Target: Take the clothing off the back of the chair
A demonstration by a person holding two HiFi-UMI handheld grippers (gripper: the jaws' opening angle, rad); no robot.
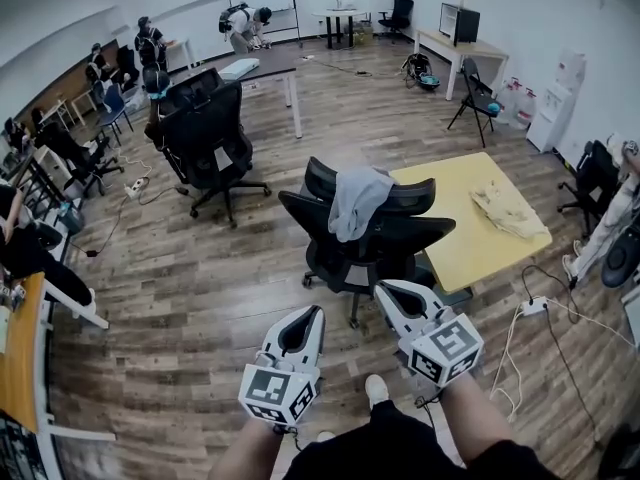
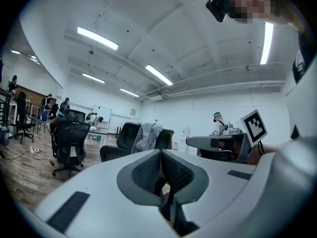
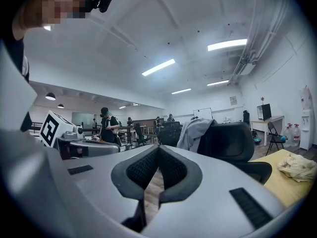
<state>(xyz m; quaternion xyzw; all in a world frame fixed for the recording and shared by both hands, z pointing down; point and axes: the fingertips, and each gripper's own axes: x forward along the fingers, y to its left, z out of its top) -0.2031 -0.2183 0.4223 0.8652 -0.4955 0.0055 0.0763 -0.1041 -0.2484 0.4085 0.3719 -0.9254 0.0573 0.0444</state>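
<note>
A grey garment (image 1: 357, 200) hangs over the backrest of a black office chair (image 1: 400, 236) in the middle of the room, its back towards me. My left gripper (image 1: 315, 311) and right gripper (image 1: 383, 288) are held side by side just short of the chair, both pointing at it and touching nothing. The left gripper view shows the left gripper (image 2: 161, 151) with jaws together and empty, the garment (image 2: 147, 135) ahead on the chair (image 2: 124, 138). In the right gripper view the right gripper (image 3: 158, 148) also has its jaws together, the garment (image 3: 194, 133) ahead, slightly right.
A yellow table (image 1: 450, 243) stands right behind the chair with a crumpled beige cloth (image 1: 508, 211) on it. Another black chair (image 1: 210, 133) is at the back left. A power strip (image 1: 533, 306) with cables lies on the floor at right. People work at the far desks.
</note>
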